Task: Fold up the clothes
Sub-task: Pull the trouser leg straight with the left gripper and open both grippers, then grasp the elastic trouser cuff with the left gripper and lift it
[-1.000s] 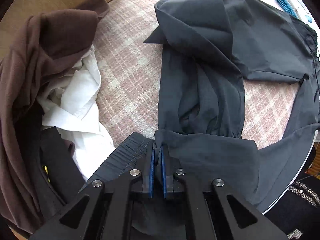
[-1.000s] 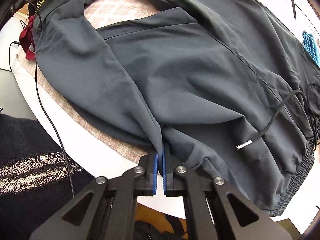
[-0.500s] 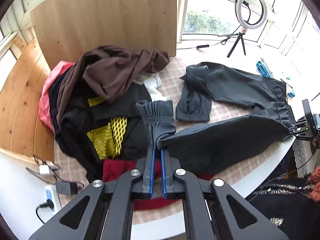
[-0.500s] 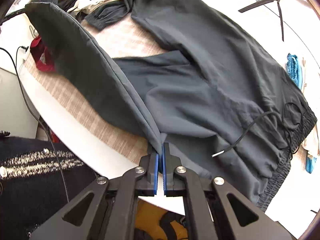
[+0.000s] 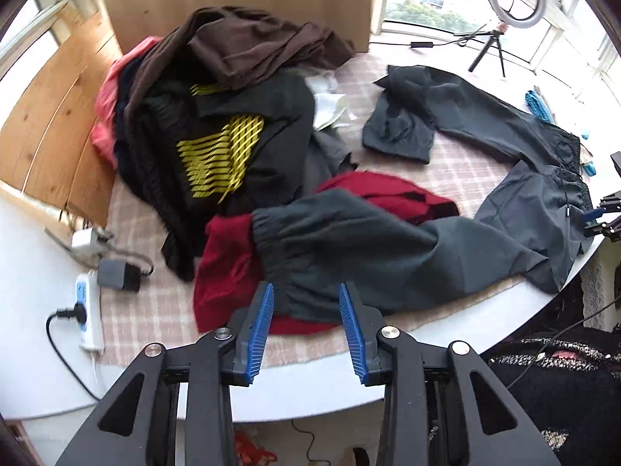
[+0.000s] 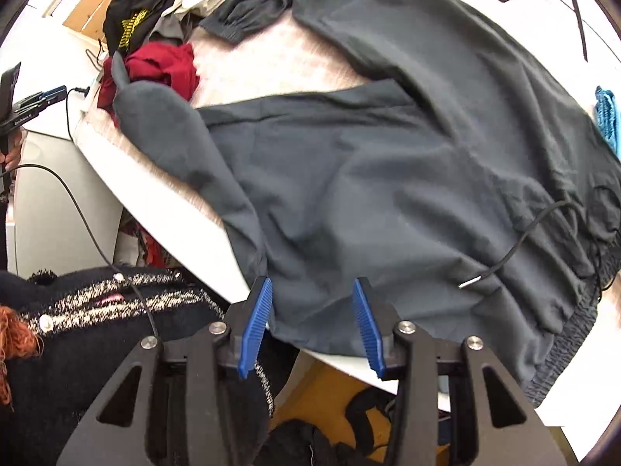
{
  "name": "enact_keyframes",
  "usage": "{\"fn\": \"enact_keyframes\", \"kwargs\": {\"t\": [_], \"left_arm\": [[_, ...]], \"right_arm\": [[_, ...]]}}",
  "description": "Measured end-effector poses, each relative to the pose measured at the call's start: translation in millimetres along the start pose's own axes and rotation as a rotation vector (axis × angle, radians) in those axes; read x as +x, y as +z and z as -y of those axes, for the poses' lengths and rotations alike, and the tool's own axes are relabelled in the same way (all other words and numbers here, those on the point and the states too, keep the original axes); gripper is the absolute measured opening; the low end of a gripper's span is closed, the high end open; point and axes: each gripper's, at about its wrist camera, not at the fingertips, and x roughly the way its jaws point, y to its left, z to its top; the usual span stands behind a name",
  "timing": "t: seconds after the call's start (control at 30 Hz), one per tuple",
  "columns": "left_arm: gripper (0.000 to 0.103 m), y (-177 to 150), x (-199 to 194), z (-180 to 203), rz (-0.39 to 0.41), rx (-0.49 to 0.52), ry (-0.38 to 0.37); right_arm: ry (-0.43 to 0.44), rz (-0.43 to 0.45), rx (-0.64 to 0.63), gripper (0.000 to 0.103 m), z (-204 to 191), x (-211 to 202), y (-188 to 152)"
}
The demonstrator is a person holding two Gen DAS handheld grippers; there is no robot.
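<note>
Trousers point(image 5: 388, 248), dark grey, lie across the checked cloth point(image 5: 458, 171), one leg over a red garment point(image 5: 233, 272). Left gripper point(image 5: 306, 326) and right gripper point(image 6: 314, 318) are opening, pads clear of fabric. No writing is readable.

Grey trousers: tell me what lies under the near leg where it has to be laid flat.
The near leg's cuff of the grey trousers lies over a red garment from the clothes pile, not on the checked cloth. That garment is in the way; the far leg is doubled over near the pile.
</note>
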Motion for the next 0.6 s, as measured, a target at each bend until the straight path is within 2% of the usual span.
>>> {"fn": "enact_keyframes", "kwargs": {"t": [0.1,0.17,0.3,0.43,0.5,0.6], "left_arm": [[0.044,57.9,44.4,55.9,0.027,0.151,-0.09],[0.051,90.3,75.8,93.1,0.025,0.249,-0.135],[0.054,114.5,144.9,143.3,-0.061,0.438,-0.061],[0.054,125.0,195.0,143.9,-0.149,0.462,-0.027],[0.051,129.3,210.0,139.1,-0.173,0.455,-0.019],[0.023,136.6,212.0,127.4,-0.181,0.422,-0.064]], "right_arm": [[-0.03,0.064,0.082,0.043,34.5,4.8,28.4],[-0.032,0.077,0.139,0.043,57.8,14.7,38.2],[-0.024,0.091,0.229,0.043,88.4,35.0,28.6],[-0.037,0.103,0.266,0.043,106.1,41.7,29.5],[-0.041,0.107,0.265,0.043,111.8,41.9,33.5],[-0.04,0.114,0.272,0.043,118.9,43.5,43.3]]}}
